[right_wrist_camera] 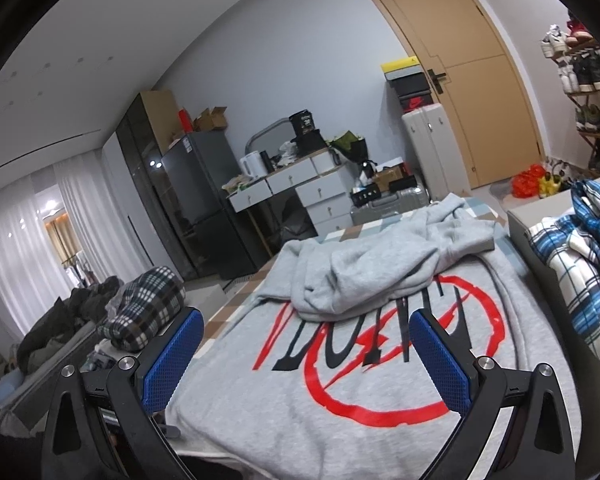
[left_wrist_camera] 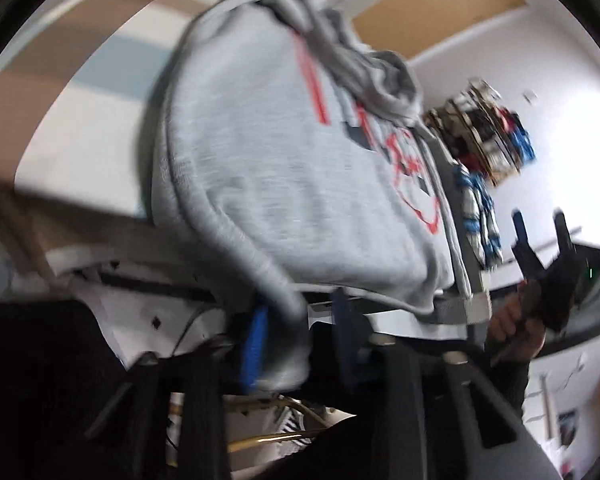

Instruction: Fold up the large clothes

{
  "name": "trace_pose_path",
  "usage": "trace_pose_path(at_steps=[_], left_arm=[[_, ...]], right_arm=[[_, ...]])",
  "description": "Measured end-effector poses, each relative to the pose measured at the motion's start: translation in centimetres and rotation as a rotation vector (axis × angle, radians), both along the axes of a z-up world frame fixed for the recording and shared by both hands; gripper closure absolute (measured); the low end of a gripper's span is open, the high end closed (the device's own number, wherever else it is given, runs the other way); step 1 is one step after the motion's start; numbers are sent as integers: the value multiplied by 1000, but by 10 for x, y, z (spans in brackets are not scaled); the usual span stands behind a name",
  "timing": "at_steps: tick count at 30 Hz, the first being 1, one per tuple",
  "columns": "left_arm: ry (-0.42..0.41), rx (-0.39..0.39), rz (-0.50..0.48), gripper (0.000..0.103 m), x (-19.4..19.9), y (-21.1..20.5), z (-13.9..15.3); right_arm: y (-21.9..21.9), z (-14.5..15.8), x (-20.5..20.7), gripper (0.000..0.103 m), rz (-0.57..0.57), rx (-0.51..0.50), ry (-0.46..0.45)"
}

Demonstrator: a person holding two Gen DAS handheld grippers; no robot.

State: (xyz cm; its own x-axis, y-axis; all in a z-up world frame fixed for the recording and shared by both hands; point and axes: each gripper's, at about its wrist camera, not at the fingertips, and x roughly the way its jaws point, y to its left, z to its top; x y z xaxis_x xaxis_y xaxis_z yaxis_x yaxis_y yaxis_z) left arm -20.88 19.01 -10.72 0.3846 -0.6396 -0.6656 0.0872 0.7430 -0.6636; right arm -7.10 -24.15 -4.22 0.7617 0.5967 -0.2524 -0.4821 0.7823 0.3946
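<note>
**Left wrist cam: L jaws pinched on hoodie edge, R gripper wide open**

Left wrist view is tilted and motion-blurred. Left gripper (left_wrist_camera: pixel 296 344) has its blue pad (left_wrist_camera: pixel 254 350) on one side and a dark finger on the other, w/ a hanging fold of the grey hoodie (left_wrist_camera: pixel 268 184) between them. Gap is narrow and cloth fills it, so it reads as a grip on the hem/edge at the near side of the bed.

Hoodie lies flat on the bed, red/black chest print facing up. Hood and a sleeve are bunched on top, toward the far end.

Right gripper (right_wrist_camera: pixel 306 360) is spread wide, blue pads well apart, nothing between them. It sits low over the near part of the hoodie, print visible straight through the gap; can't tell if the fingers touch the cloth. Same gripper shows in the left wrist view (left_wrist_camera: pixel 542 236), held in a hand (left_wrist_camera: pixel 512 324) beside the bed corner.

Blue plaid shirt (right_wrist_camera: pixel 580 256) is heaped just beside the hoodie.
</note>
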Motion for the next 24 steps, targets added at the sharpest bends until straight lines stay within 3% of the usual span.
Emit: trace_pose_path(at_steps=[3, 8, 11, 12, 14, 17, 18, 19, 21, 24], left_arm=[[5, 45, 29, 86, 3, -1, -6], [135, 80, 104, 84, 17, 8, -29], [165, 127, 134, 67, 16, 7, -37], [173, 158, 144, 54, 16, 7, -39], [192, 232, 172, 51, 16, 5, -44], [172, 268, 169, 51, 17, -1, -43], [155, 284, 160, 54, 14, -3, -41], [143, 288, 136, 74, 12, -6, -39], [136, 304, 71, 102, 8, -15, -36], [74, 271, 35, 102, -3, -17, -23]], right_arm=[[5, -1, 1, 0, 6, -15, 7], [7, -2, 1, 0, 6, -25, 11], [7, -2, 2, 0, 2, -25, 14], [7, -2, 2, 0, 0, -21, 17], [6, -3, 3, 0, -3, -19, 20], [6, -4, 4, 0, -16, -21, 30], [6, -4, 5, 0, -17, -19, 35], [5, -5, 5, 0, -19, -14, 39], [5, -5, 5, 0, -24, -10, 40], [3, -5, 4, 0, -24, -2, 43]])
